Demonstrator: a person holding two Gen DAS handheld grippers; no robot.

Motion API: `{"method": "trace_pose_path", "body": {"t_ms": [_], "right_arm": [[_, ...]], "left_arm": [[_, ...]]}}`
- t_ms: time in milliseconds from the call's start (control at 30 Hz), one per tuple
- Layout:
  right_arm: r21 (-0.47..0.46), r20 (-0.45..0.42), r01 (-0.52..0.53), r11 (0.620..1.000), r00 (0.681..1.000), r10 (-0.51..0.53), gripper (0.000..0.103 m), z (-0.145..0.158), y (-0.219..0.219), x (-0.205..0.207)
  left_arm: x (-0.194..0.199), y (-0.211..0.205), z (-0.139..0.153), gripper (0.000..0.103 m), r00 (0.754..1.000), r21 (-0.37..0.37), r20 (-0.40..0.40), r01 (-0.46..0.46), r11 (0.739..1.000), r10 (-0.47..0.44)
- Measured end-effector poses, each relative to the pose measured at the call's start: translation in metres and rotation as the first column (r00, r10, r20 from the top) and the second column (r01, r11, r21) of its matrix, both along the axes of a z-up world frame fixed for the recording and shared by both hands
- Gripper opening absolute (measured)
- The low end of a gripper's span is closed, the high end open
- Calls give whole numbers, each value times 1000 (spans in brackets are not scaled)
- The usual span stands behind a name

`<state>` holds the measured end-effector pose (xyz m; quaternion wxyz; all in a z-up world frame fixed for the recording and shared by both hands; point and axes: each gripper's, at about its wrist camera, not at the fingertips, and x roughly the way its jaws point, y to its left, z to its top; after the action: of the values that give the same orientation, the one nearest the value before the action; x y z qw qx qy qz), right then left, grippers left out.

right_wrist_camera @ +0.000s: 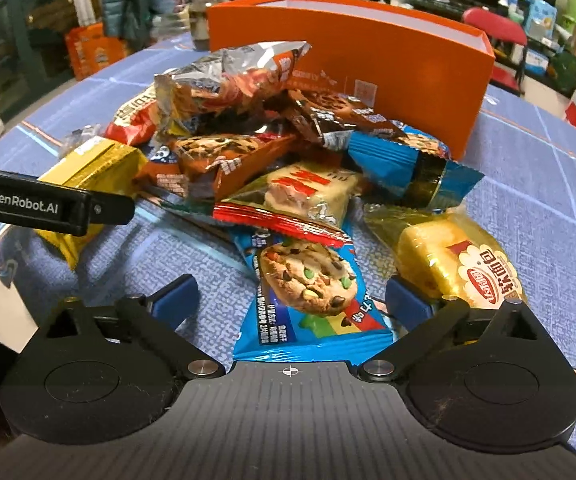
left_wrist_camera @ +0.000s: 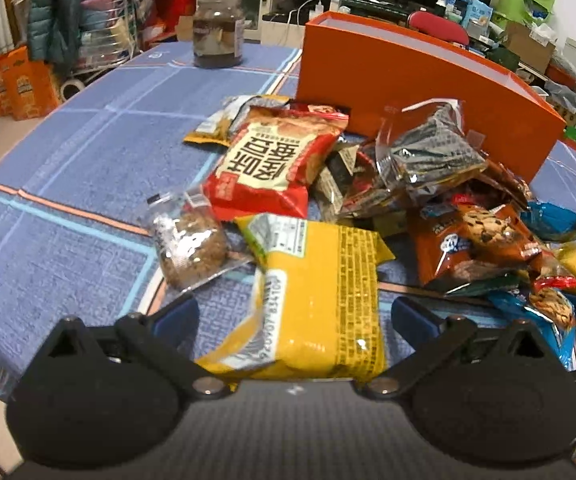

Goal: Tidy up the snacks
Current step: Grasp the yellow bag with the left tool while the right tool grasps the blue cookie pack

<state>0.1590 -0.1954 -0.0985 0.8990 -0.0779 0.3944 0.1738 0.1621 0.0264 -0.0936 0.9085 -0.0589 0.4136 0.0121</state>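
A pile of snack packets lies on the blue tablecloth [left_wrist_camera: 68,152] in front of an open orange box [left_wrist_camera: 408,92], which also shows in the right wrist view [right_wrist_camera: 388,52]. My left gripper [left_wrist_camera: 294,316] is open, its blue fingers on either side of a yellow packet [left_wrist_camera: 316,304]. A red packet [left_wrist_camera: 276,164] and a clear-wrapped cookie [left_wrist_camera: 188,244] lie beyond. My right gripper [right_wrist_camera: 292,300] is open around a blue cookie packet [right_wrist_camera: 308,292]. A yellow cake packet [right_wrist_camera: 460,264] touches its right finger. The left gripper's body [right_wrist_camera: 48,204] shows at the left.
A glass jar [left_wrist_camera: 218,28] stands at the table's far side, left of the box. Brown cookie packets [right_wrist_camera: 224,152] and a blue packet [right_wrist_camera: 408,160] are heaped against the box front. Clutter, chairs and bags surround the table.
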Motion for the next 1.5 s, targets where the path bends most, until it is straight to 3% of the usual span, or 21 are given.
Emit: {"method": "trace_pose_path", "body": {"t_ms": [100,300,600,767,900,967,1000,1067,1167,1233,1367,1433,1500], "right_arm": [[0,3,26,1000,1000,-26,90,0,1,1],[7,18,84,996,996,-84,61,5,-2,2],[-2,4,97,995,995,-97,48,8,2,-2],[0,-1,93,996,996,-93,47,8,2,-4],[-1,0,99,995,995,-99,47,8,1,-3],[-5,-2,104,995,995,-104,54,8,1,-3],[-6,-7,109,994,994,-109,62,7,1,-3],[-7,-12,112,994,994,-112,64,7,0,-2],[-8,-22,115,993,993,-115,56,8,1,-2],[-7,-24,114,993,993,-114,42,10,2,-4],[-8,-28,114,993,993,-114,41,11,3,-4],[-6,-31,118,993,993,-118,34,11,2,-4],[7,-48,116,993,992,-116,28,14,1,-5]], "left_arm": [[1,-3,-1,102,1000,16,-5,-2,1000,2],[2,-9,-3,102,1000,74,-19,-9,997,10],[0,-12,-4,102,1000,95,-26,16,995,-14],[-2,-11,-3,102,999,87,-21,28,996,-26],[-5,-9,-1,90,1000,67,-5,31,997,-30],[-5,-8,1,89,999,59,-1,34,998,-34],[-5,-8,1,89,999,54,1,34,998,-34],[-6,-7,1,89,999,42,4,34,999,-34],[-8,-4,3,84,999,15,9,35,999,-35],[-8,-2,4,83,999,1,10,36,999,-36],[0,-4,1,88,999,23,16,33,999,-33],[-1,-5,1,78,999,39,22,23,999,-24],[-3,-6,3,54,999,43,31,29,999,-30]]}}
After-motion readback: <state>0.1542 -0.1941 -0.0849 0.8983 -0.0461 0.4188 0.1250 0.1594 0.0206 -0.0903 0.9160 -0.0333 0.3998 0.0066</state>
